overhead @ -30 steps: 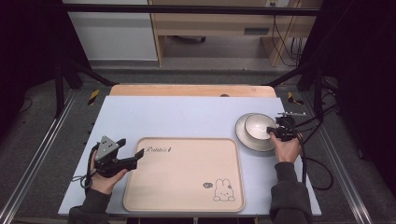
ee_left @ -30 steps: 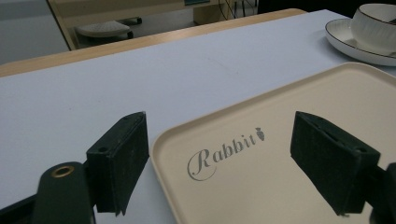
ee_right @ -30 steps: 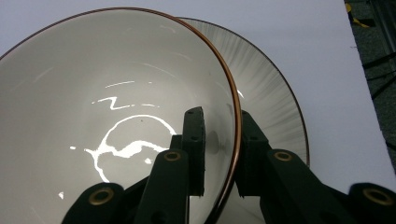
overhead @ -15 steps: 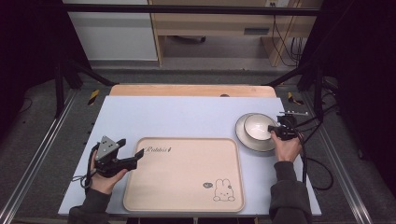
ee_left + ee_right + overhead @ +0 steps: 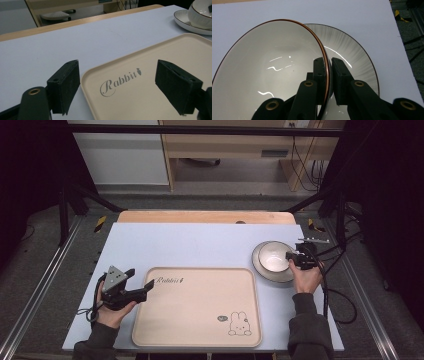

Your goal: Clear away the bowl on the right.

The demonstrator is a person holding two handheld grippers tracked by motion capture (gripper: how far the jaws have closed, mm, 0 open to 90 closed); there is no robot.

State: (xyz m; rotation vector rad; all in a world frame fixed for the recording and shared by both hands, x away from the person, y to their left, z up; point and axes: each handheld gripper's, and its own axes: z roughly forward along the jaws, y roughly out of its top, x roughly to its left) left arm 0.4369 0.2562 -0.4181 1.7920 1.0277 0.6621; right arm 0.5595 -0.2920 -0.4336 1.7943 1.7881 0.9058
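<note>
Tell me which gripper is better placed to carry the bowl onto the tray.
Right. The right gripper has its jaws shut on the rim of the bowl, which sits on the plate. The left gripper is open at the far corner of the tray.

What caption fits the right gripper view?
Right gripper pinching the rim of a white bowl that sits on a grey-rimmed plate.

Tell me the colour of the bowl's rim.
Reddish-brown, on a white bowl; clearest in the right gripper view.
</note>
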